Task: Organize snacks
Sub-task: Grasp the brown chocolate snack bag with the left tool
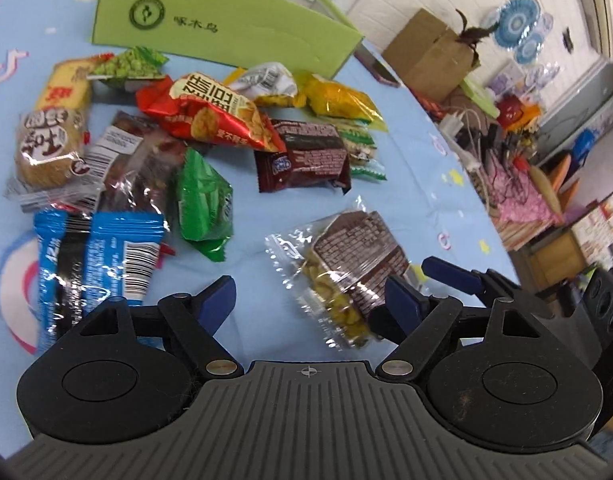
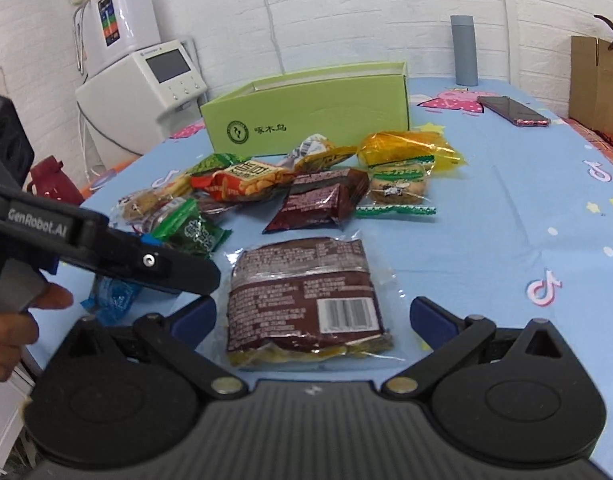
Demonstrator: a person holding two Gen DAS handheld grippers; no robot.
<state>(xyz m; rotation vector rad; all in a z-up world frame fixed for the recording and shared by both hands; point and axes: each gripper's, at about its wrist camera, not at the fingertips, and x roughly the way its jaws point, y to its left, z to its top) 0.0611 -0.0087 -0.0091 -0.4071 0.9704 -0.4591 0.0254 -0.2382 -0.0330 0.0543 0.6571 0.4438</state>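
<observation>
A pile of wrapped snacks lies on the blue tablecloth in front of an open green box [image 1: 210,20], which also shows in the right wrist view [image 2: 306,108]. A brown-labelled clear snack packet [image 1: 346,264] lies apart, nearest both grippers; it also shows in the right wrist view [image 2: 306,300]. My left gripper [image 1: 310,296] is open, with the packet's near end between its fingers. My right gripper [image 2: 312,316] is open around the same packet, its blue fingertips [image 2: 430,316] at either side. The left gripper's body [image 2: 106,248] shows at the left of the right wrist view.
The pile holds a red chip bag [image 1: 210,116], a green packet [image 1: 202,204], blue packets [image 1: 102,256] and a dark brown packet [image 1: 306,156]. A phone [image 2: 514,111] and grey cylinder [image 2: 464,50] stand behind. The table's right edge borders clutter and a cardboard box [image 1: 434,52].
</observation>
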